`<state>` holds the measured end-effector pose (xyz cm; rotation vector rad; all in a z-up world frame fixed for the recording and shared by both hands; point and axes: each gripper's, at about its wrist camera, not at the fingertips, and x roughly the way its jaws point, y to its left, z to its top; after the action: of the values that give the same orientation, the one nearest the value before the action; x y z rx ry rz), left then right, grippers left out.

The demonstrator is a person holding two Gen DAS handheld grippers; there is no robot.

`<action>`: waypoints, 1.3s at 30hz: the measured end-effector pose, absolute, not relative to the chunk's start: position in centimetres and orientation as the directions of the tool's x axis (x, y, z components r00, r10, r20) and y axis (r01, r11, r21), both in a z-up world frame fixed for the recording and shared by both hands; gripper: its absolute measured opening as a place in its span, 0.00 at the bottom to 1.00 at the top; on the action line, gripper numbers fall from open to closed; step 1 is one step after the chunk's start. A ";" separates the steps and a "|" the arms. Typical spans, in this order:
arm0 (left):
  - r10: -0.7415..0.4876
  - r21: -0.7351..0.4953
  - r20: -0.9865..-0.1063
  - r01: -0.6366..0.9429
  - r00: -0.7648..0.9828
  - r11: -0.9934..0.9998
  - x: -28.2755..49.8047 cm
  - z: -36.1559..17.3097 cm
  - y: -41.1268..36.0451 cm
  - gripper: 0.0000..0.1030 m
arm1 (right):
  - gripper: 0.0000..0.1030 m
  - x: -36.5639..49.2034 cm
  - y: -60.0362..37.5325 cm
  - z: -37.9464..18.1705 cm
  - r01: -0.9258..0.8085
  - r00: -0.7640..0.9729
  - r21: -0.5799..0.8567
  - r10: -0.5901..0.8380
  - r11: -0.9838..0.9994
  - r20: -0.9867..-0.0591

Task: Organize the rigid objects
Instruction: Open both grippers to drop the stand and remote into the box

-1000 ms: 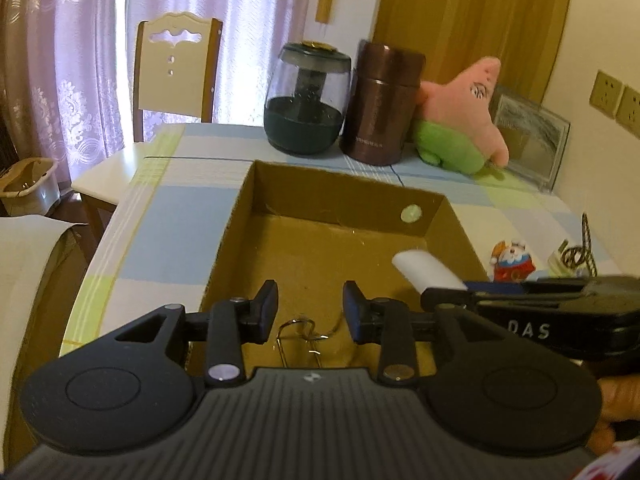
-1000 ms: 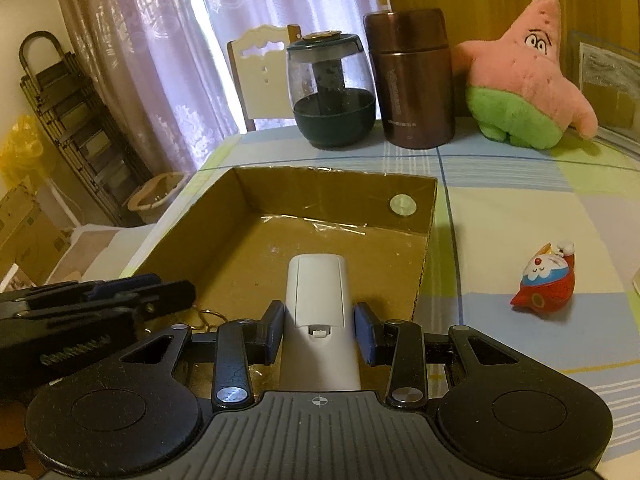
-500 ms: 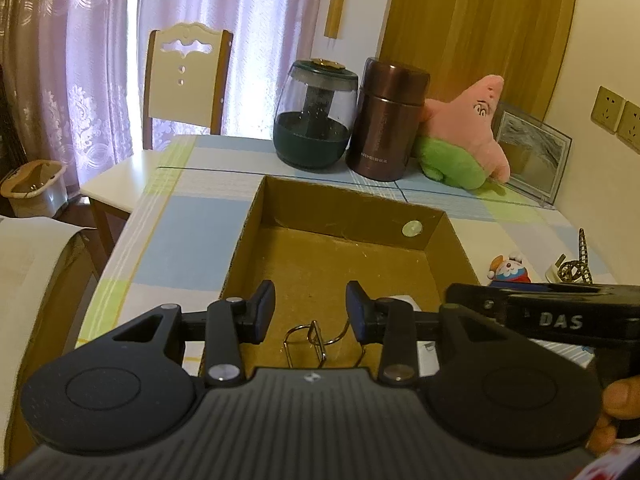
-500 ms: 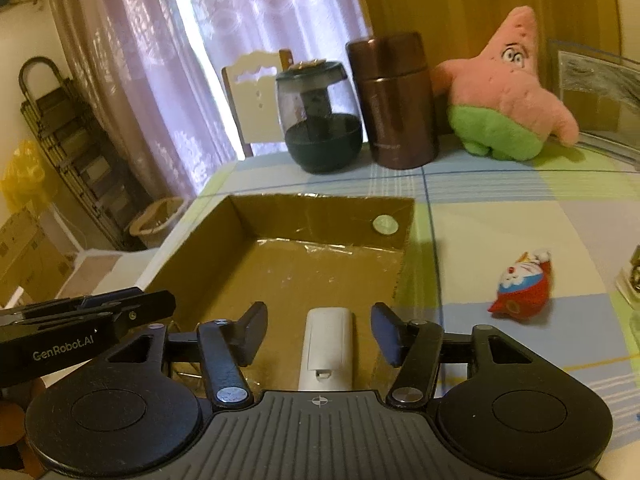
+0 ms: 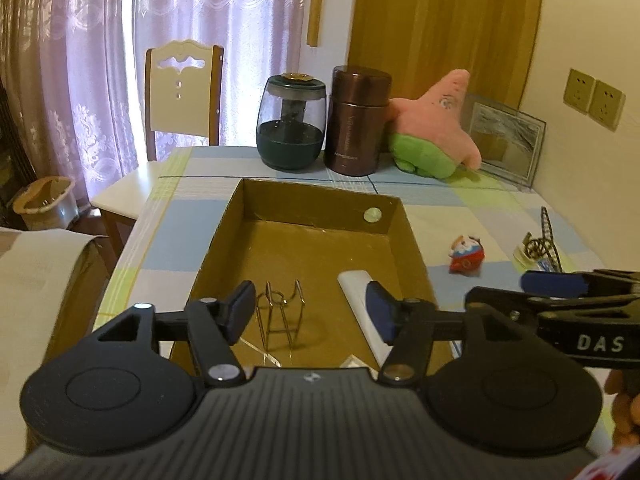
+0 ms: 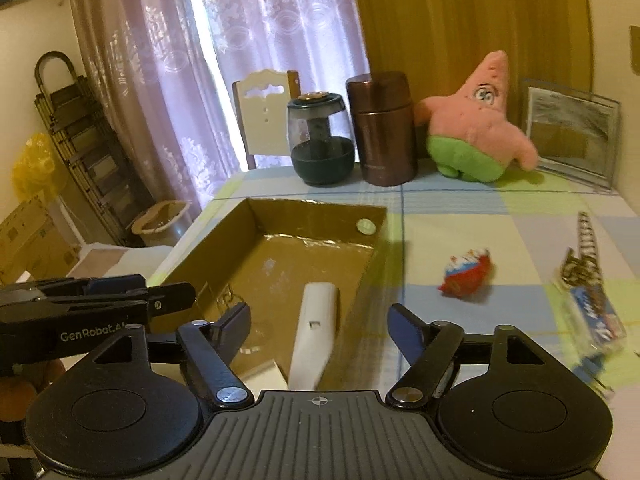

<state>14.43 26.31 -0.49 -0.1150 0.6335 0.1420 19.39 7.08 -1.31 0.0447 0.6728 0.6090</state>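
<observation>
The white remote (image 6: 318, 322) is lying flat inside the cardboard box (image 5: 312, 200), beside a wire clip (image 5: 280, 312). The left gripper (image 5: 312, 312) and the right gripper (image 6: 320, 326) are both hovering over the box's near end, fingers spread apart, gripping nothing. A small toy (image 6: 466, 274) is sitting on the tablecloth (image 6: 448, 208) nearby.
</observation>
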 end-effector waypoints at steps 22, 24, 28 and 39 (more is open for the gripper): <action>0.040 -0.058 -0.572 -0.089 0.819 0.994 7.0 1.9 13.8 0.95 | 0.86 10.7 -9.3 0.5 -0.328 0.768 0.164 0.363 0.931 -0.528; 0.032 -0.062 -0.574 -0.083 0.818 0.995 6.9 1.9 12.7 0.95 | 0.86 10.2 -10.7 0.5 -0.303 0.768 0.176 0.350 0.937 -0.537; 0.028 -0.053 -0.579 -0.072 0.815 0.996 6.7 2.0 10.6 0.97 | 0.86 9.5 -13.1 0.6 -0.254 0.777 0.172 0.307 0.952 -0.550; -0.026 -0.058 -0.622 -0.014 0.783 0.998 6.8 1.2 5.6 0.97 | 0.86 8.8 -17.9 0.3 -0.167 0.777 0.171 0.236 0.971 -0.584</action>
<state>6.78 5.57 1.24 -0.0607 0.6718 -0.0065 8.81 -17.88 0.34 0.1116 0.6458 0.2184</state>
